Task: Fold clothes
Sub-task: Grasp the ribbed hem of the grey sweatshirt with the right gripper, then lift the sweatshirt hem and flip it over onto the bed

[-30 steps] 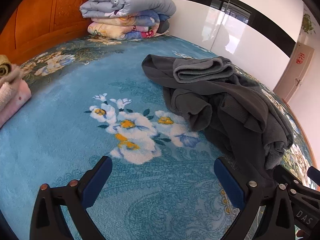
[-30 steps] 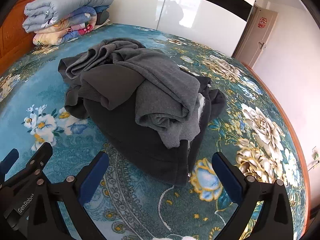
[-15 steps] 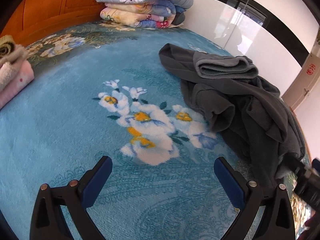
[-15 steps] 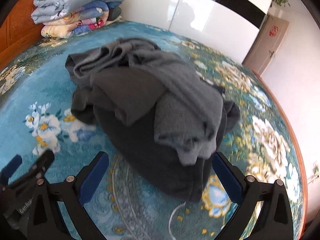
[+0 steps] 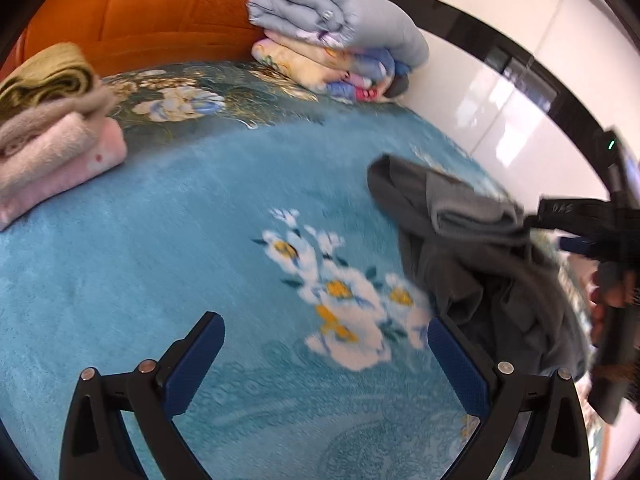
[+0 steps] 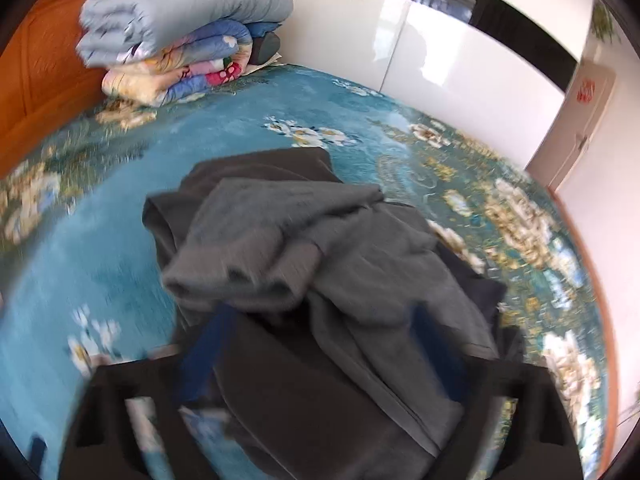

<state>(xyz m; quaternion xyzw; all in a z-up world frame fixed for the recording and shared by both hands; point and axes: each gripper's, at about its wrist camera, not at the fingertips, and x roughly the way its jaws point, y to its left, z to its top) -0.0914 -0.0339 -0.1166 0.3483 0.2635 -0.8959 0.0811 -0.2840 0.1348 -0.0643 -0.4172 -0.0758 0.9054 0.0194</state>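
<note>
A: From the left wrist view?
B: The left gripper (image 5: 326,354) hangs over the blue floral bedspread (image 5: 168,248), jaws wide apart with nothing between them. The grey garment (image 5: 472,256) lies crumpled to the right of the white flower print (image 5: 344,304).

A: And the right wrist view?
B: It is blurred. The right gripper (image 6: 320,344) has just been closing its jaws, with the garment's cloth between them; I cannot tell whether they press it. The folded quilts (image 6: 180,36) sit well beyond the garment, against the headboard (image 6: 36,80).

"DAS"-like letters, upside down and blurred, on right gripper (image 5: 576,216) body, up right of left gripper; red sign on door (image 6: 585,90) far right, unreadable
</note>
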